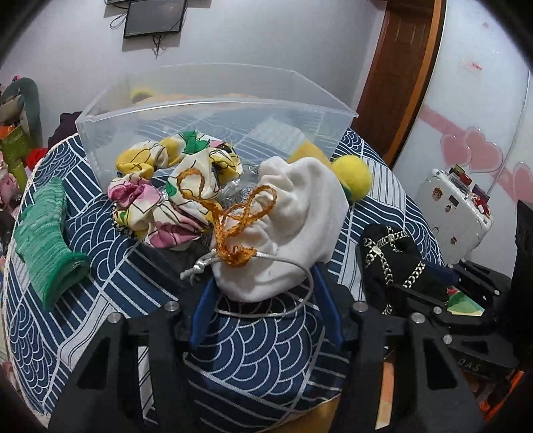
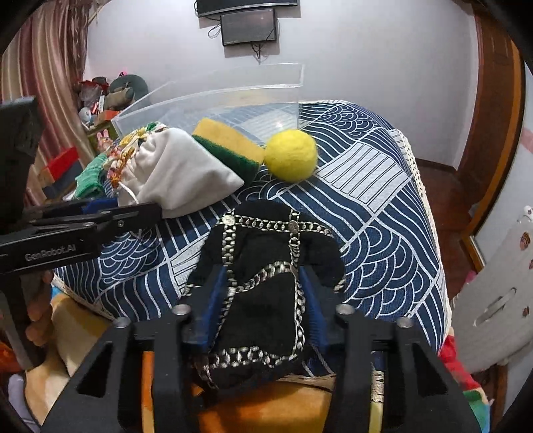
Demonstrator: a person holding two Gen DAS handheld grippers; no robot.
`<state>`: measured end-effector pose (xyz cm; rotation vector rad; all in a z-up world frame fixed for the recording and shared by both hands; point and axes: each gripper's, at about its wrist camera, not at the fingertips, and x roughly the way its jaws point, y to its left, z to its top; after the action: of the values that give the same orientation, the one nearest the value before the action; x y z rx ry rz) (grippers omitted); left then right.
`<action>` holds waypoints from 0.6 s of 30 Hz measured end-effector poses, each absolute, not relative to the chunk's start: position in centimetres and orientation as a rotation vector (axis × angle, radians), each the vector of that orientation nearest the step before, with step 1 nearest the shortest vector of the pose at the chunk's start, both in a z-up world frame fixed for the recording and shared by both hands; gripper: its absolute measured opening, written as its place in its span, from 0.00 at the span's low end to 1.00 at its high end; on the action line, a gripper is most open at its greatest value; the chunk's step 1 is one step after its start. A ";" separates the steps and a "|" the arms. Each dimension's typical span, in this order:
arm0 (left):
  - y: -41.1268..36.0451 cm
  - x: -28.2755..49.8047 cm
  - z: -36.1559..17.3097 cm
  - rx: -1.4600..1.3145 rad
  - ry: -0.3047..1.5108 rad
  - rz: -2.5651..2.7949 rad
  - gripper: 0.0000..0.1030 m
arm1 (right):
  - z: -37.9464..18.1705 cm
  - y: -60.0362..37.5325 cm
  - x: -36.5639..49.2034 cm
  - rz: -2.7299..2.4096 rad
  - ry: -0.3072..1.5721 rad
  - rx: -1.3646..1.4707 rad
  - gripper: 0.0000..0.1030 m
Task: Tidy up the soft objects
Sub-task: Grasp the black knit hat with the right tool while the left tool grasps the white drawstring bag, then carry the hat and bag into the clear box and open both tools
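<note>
A white drawstring pouch [image 1: 293,219] with an orange cord lies on the blue patterned cloth, and my left gripper [image 1: 266,279] has its blue fingers around the pouch's near end. My right gripper [image 2: 263,283] has its fingers on both sides of a black glove with silver chains [image 2: 266,266]. A clear plastic box [image 1: 216,110] stands behind. A floral fabric scrunchie [image 1: 170,186], a green knitted sleeve [image 1: 46,239], a yellow ball [image 2: 291,155] and a yellow-green sponge [image 2: 226,146] lie around the pouch.
The cloth-covered table [image 2: 383,206] drops off at its right and near edges. A white case [image 1: 456,213] stands to the right, and cluttered shelves [image 2: 100,100] to the left. A monitor [image 1: 153,16] hangs on the back wall.
</note>
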<state>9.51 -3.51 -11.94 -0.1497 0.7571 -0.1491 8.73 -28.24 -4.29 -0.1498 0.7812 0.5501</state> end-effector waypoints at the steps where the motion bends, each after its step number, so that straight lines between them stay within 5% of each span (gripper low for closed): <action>1: -3.5 9.6 -12.0 -0.157 0.759 -0.151 0.40 | -4.3 -28.4 8.7 0.553 0.779 -0.141 0.26; 5: -3.0 9.3 -12.0 -0.183 0.756 -0.172 0.26 | -3.8 -28.4 8.5 0.548 0.758 -0.127 0.16; 18: -2.8 5.1 -7.2 -0.092 0.589 -0.166 0.22 | 0.6 -27.9 8.6 0.537 0.605 -0.094 0.14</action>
<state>5.12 -2.79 -7.21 -0.0923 0.5895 -0.1662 8.64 -27.88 0.60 -0.0936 0.6048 0.5370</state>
